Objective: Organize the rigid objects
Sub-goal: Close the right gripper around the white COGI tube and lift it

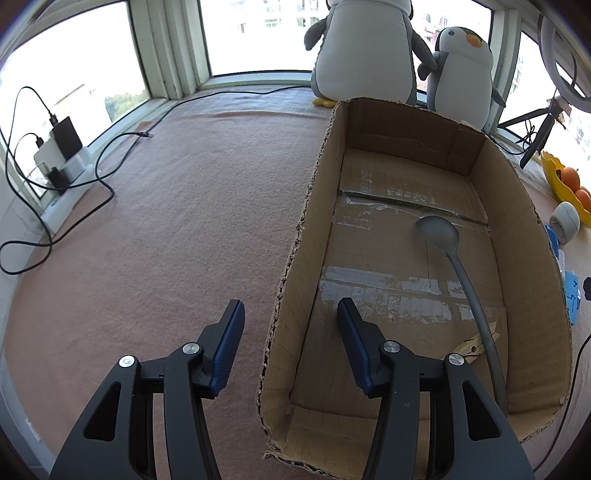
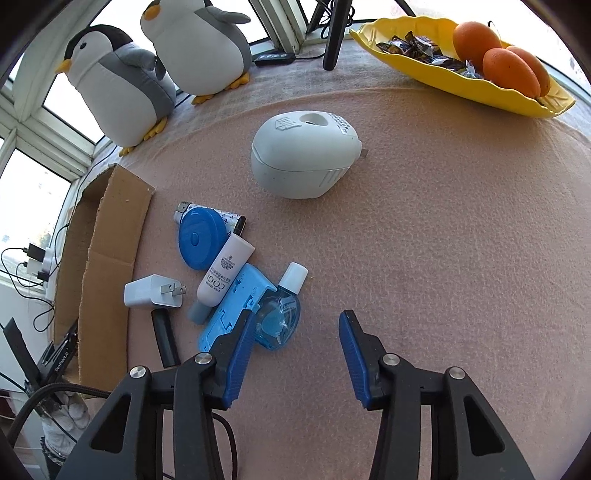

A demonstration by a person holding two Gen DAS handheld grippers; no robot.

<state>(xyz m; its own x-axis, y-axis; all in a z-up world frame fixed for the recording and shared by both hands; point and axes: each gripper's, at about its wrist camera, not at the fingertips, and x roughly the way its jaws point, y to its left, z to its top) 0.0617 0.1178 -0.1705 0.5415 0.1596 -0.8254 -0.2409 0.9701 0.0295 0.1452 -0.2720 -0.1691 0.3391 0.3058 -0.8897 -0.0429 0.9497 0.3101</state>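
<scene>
An open cardboard box (image 1: 310,206) lies on the pink cloth; it also shows in the right wrist view (image 2: 110,236). Inside it lie a grey spoon (image 1: 461,273) and a wooden clothespin (image 1: 471,347). My left gripper (image 1: 291,310) is open and empty, straddling the box's left wall. My right gripper (image 2: 295,325) is open and empty, just right of a pile: a white charger plug (image 2: 147,293), a blue round disc (image 2: 199,236), a white tube (image 2: 225,269), a light blue plastic part (image 2: 232,306), a clear blue bottle (image 2: 282,314) and a lighter (image 2: 221,216). A white rounded device (image 2: 303,155) sits beyond.
Two plush penguins (image 2: 147,74) stand at the window. A yellow dish (image 2: 461,81) holds oranges and sweets at the far right. Chargers and black cables (image 1: 62,155) lie along the left sill. A black tripod leg (image 2: 336,33) stands behind.
</scene>
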